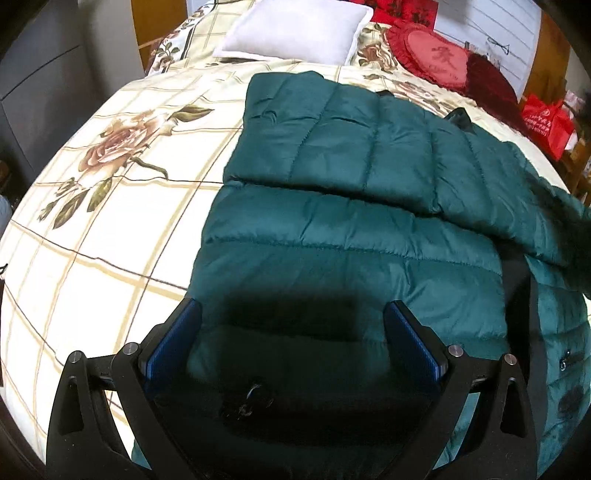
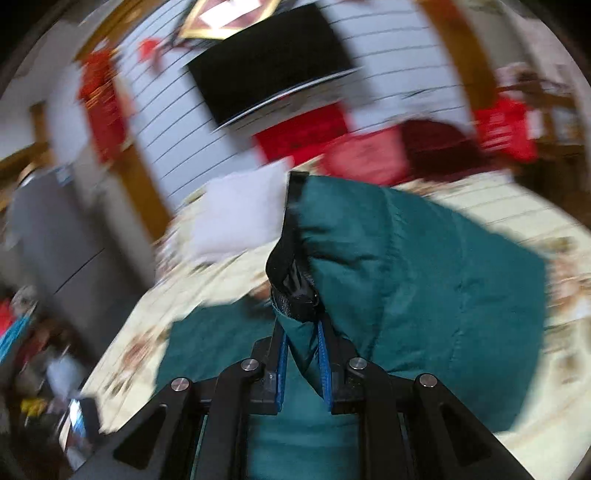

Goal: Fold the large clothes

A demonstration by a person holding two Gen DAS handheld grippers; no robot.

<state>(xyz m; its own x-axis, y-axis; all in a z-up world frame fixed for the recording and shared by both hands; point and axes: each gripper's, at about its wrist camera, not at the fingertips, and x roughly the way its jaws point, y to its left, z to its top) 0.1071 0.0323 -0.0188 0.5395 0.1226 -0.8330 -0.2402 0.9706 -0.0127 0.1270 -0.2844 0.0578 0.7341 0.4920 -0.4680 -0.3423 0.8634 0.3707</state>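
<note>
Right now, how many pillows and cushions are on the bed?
3: a white pillow at the head of the bed, a red heart cushion beside it, a dark red cushion behind that. More may be hidden.

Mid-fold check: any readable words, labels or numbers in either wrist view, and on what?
None can be read for certain.
Red heart-shaped cushion: one embossed character, too soft to read.
Red bag: white print, too small.
Green puffer jacket: no label visible.
Right wrist view: motion-blurred, nothing legible.
</note>
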